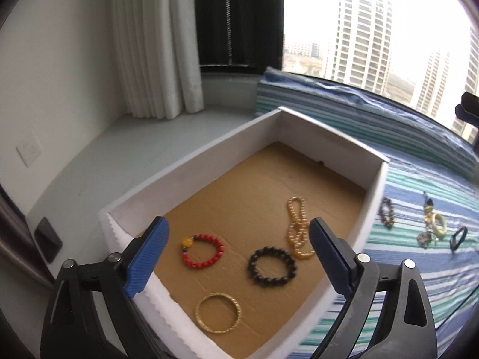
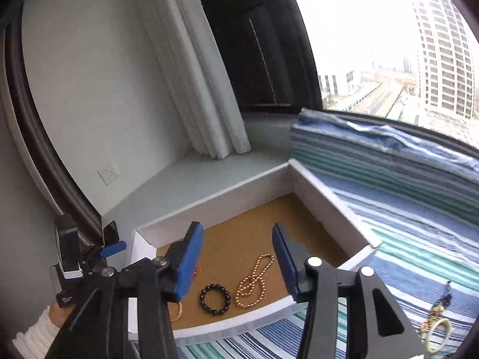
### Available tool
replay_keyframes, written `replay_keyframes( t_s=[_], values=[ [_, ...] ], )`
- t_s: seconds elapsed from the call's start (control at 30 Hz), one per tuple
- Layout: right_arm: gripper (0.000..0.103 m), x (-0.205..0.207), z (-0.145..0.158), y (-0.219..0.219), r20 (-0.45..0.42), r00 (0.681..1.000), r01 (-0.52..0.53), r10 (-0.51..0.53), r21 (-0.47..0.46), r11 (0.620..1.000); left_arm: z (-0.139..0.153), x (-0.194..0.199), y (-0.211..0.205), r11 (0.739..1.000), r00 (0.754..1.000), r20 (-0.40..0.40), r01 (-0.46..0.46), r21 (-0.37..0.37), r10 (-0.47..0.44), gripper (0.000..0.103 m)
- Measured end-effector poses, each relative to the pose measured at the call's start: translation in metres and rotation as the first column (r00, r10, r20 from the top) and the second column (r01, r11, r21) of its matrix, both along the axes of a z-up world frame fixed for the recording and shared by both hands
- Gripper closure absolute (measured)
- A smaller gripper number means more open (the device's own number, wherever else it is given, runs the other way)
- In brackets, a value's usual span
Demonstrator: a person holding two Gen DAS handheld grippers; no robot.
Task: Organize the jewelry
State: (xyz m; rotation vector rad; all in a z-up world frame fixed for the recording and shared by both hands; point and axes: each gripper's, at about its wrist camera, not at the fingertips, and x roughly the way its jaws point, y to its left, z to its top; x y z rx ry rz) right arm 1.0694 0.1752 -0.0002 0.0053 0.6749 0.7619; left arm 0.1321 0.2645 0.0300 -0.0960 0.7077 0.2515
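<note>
- Left gripper [image 1: 239,257] hovers over the near part of the white box [image 1: 191,161], fingers spread wide, nothing between them.
- Right gripper [image 2: 236,260] also over the box's near edge, fingers partly spread, empty.
- Inside the box, on its cardboard floor: red bead bracelet [image 1: 203,250] near the left wall, black bead bracelet [image 1: 271,265] right of it, gold bangle [image 1: 218,313] closest to the near wall, gold bead necklace [image 1: 298,227] toward the right wall, looped over itself.
- 4 pieces in the box, none overlapping except the necklace end touching the black bracelet.
- Outside the box, right of its right wall, on the striped bedding [image 1: 419,284]: dark bead bracelet [image 1: 386,217] nearest the wall, then a charm cluster with pale green ring [image 1: 438,224], then a small black ring-like piece [image 1: 458,237] farthest out.
- Step in hand, judged: go back out for the next loose piece.
- Doing it well: take the dark bead bracelet first, pinch 1 side of the loop, lift clear over the box wall, drop in the bare far half of the box.
- Charm cluster looks tangly; grab the ring, not the dangling bits.
</note>
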Motion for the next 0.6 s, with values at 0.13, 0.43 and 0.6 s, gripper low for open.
replay_keyframes(
  t_s=[0.13, 0.43, 0.6],
  values=[
    [0.036, -0.035, 0.008, -0.07, 0.093, 0.991, 0.101, -0.098, -0.031, 0.994, -0.005, -0.007, -0.065, 0.99, 0.99, 0.007, 0.139, -0.008, -0.139, 0.003],
    [0.027, -0.097, -0.097, -0.204, 0.07, 0.921, 0.388, -0.384, -0.259, 0.885, -0.108, 0.011, -0.219, 0.939, 0.925, -0.166, 0.329, -0.097, -0.342, 0.003],
    [0.027, -0.125, -0.173, -0.25, 0.006, 0.857, 0.483, -0.516, -0.36, 0.798, -0.154, 0.008, -0.267, 0.929, 0.895, -0.247, 0.359, -0.092, -0.371, 0.003]
  ],
)
